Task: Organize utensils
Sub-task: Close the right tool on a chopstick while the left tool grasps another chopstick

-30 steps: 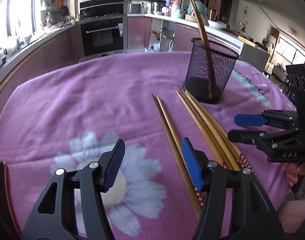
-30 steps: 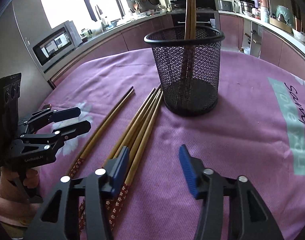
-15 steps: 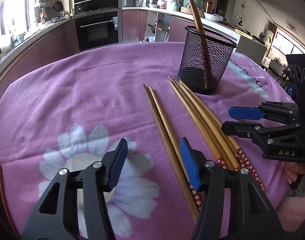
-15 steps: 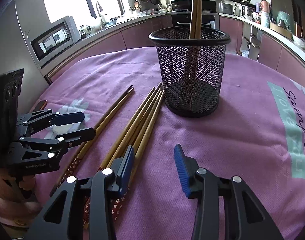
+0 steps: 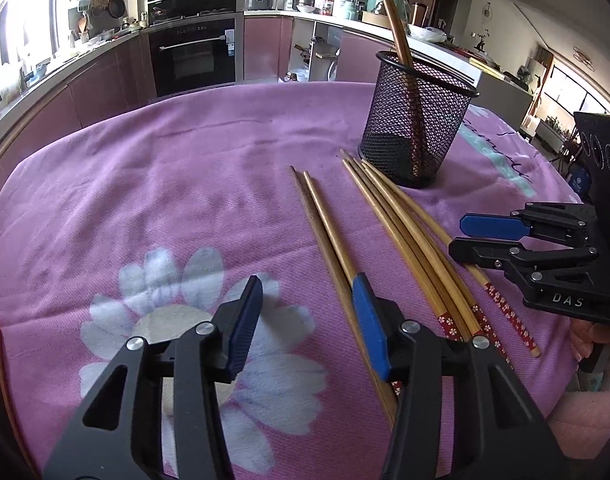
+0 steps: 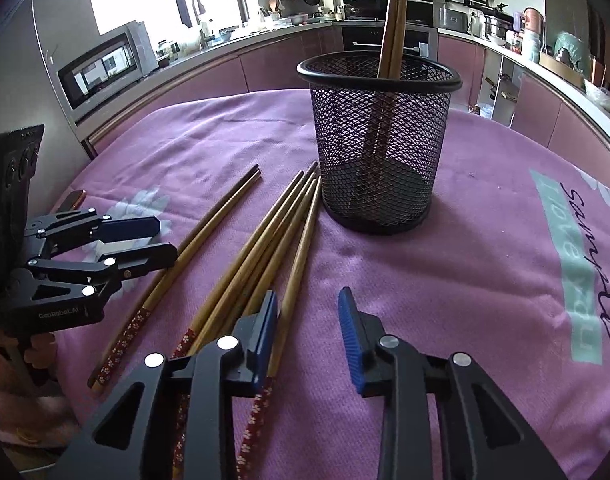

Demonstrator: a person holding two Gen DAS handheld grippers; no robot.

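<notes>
A black mesh cup (image 5: 417, 120) (image 6: 379, 148) stands on the purple tablecloth with two chopsticks (image 6: 391, 20) upright in it. A pair of wooden chopsticks (image 5: 325, 236) (image 6: 201, 244) lies left of a bundle of several chopsticks (image 5: 405, 236) (image 6: 265, 248) with red flowered ends. My left gripper (image 5: 309, 328) is open and empty, its right finger over the pair; it also shows in the right wrist view (image 6: 161, 240). My right gripper (image 6: 309, 340) is open and empty, its left finger over the bundle; it also shows in the left wrist view (image 5: 461, 236).
The purple flowered cloth (image 5: 165, 208) covers a round table whose near edge lies just below both grippers. Kitchen counters, an oven (image 5: 193, 56) and a microwave (image 6: 105, 68) stand behind.
Both grippers have come lower and closer to the chopsticks' flowered ends. The right gripper's jaws have narrowed a little. The chopsticks and cup have not moved.
</notes>
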